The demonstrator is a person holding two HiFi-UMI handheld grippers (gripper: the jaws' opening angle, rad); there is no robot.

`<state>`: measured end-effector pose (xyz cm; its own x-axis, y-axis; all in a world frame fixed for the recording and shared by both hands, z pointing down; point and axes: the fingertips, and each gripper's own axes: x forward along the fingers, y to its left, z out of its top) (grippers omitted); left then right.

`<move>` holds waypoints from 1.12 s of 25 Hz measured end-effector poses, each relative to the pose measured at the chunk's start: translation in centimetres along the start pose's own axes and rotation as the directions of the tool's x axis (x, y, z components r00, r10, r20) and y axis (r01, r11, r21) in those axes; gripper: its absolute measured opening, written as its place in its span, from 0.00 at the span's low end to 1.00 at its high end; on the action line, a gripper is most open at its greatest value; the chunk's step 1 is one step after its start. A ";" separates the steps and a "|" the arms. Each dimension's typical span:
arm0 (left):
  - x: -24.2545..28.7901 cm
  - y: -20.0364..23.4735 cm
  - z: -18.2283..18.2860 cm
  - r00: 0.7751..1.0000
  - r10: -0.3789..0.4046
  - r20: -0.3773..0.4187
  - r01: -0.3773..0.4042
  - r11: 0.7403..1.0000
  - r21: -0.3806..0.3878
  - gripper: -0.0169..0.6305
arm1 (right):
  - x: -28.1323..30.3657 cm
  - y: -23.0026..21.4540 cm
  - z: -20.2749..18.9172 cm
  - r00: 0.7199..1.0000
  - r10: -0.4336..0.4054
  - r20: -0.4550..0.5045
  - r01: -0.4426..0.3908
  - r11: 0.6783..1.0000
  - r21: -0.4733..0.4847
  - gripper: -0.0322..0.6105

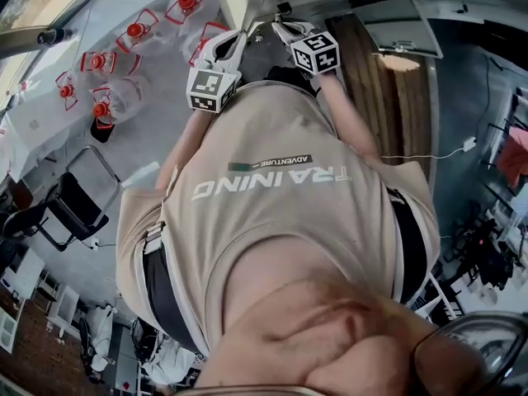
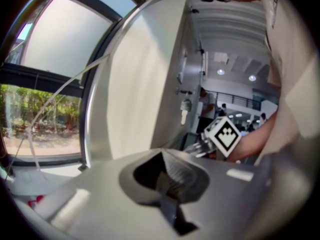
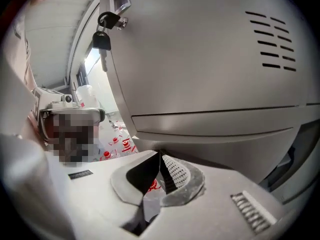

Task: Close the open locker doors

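In the right gripper view a grey locker door (image 3: 210, 59) with vent slits fills the picture, and a key on a ring (image 3: 103, 38) hangs from its lock. My right gripper (image 3: 160, 157) is shut with nothing in it, its tips just below the door's lower edge. In the left gripper view a pale locker door (image 2: 142, 84) stands edge-on, with a key (image 2: 185, 110) in a lock behind it. My left gripper (image 2: 162, 156) is shut and empty. The head view shows both grippers raised ahead of the person's chest, the left gripper (image 1: 233, 44) beside the right gripper (image 1: 282, 31).
A table (image 1: 49, 114) at the left carries several clear bottles with red caps (image 1: 99, 60). Beside it stands a black chair (image 1: 70, 205). Large windows (image 2: 55, 54) lie to the left of the lockers. A wooden panel (image 1: 384, 97) is at the right.
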<state>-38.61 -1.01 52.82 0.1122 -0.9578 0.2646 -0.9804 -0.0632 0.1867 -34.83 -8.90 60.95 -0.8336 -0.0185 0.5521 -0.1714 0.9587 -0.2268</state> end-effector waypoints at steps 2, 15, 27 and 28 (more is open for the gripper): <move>-0.1 0.4 -0.2 1.000 0.005 0.003 -0.005 1.000 -0.006 0.03 | 0.5 0.0 0.3 1.000 0.003 -0.006 -0.003 1.000 -0.018 0.07; -0.6 1.0 0.0 0.999 -0.046 -0.007 0.046 0.998 -0.038 0.03 | 0.0 0.2 0.3 0.997 -0.075 0.002 0.075 0.996 0.053 0.07; 3.0 -4.4 -1.1 0.959 -0.266 -0.093 0.273 0.960 0.065 0.03 | -7.2 -1.2 -3.0 0.957 -0.275 0.089 0.258 0.951 0.171 0.07; 3.2 -5.0 -1.1 0.955 -0.281 -0.097 0.287 0.956 0.064 0.03 | -8.0 -1.3 -3.5 0.951 -0.297 0.091 0.277 0.943 0.187 0.07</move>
<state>-33.16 -3.46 53.82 0.3980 -0.8696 0.2923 -0.9150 -0.3536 0.1940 -26.08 -9.03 59.68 -0.7891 -0.3280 0.5195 -0.4904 0.8455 -0.2111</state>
